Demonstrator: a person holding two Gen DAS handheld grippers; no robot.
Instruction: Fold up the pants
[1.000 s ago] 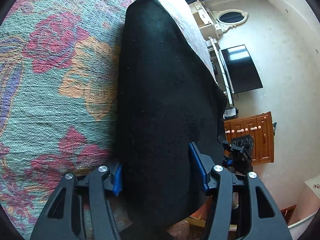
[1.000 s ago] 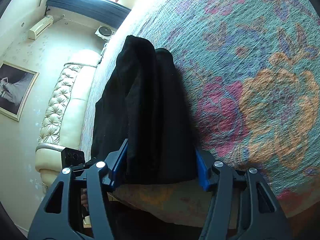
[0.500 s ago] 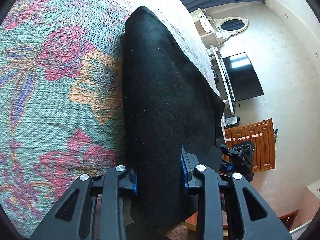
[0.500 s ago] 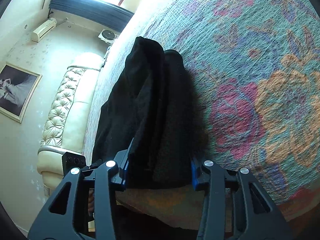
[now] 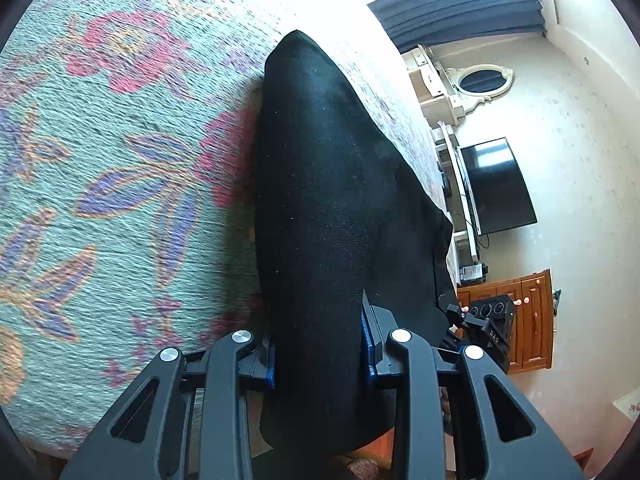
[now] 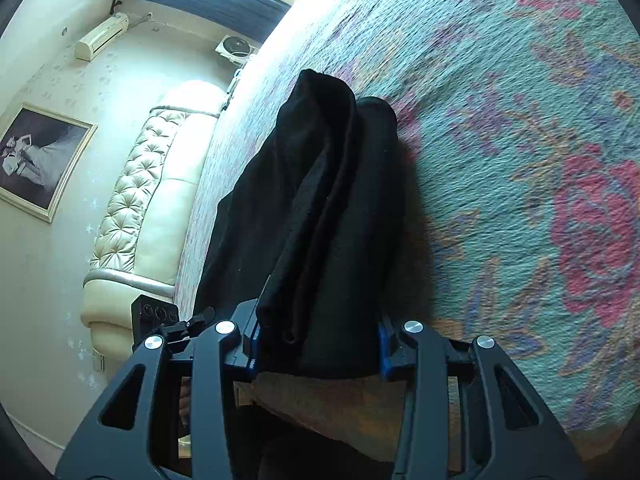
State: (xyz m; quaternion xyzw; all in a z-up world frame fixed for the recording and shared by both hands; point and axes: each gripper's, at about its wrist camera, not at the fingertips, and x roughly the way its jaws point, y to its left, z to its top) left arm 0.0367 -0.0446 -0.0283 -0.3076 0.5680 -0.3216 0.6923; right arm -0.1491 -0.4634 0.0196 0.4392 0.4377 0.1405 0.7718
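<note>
1. The black pants [image 5: 332, 208] are lying lengthwise on the floral bedspread [image 5: 120, 200], running from the bottom centre of each wrist view up toward the top middle; in the right wrist view the pants [image 6: 320, 220] are showing stacked folded layers with a rolled edge.
2. The left gripper [image 5: 318, 354] is clenching the near end of the pants, its blue pads pressing into the cloth from both sides; the jaws have just been closing, with the cloth between them.
3. The right gripper [image 6: 318, 350] is likewise gripping the near end of the folded layers, both pads touching fabric, having just been closing on it.
4. The near end of the cloth is hanging past the bed edge at the bottom of the left view.
5. In the left view, a dark television [image 5: 500, 188], an oval mirror [image 5: 484, 80] and a wooden cabinet [image 5: 524, 320] are standing at the right edge.
6. In the right view, a tufted cream headboard [image 6: 136, 200], a framed picture [image 6: 40, 160] and an air conditioner [image 6: 102, 36] are occupying the left side.
</note>
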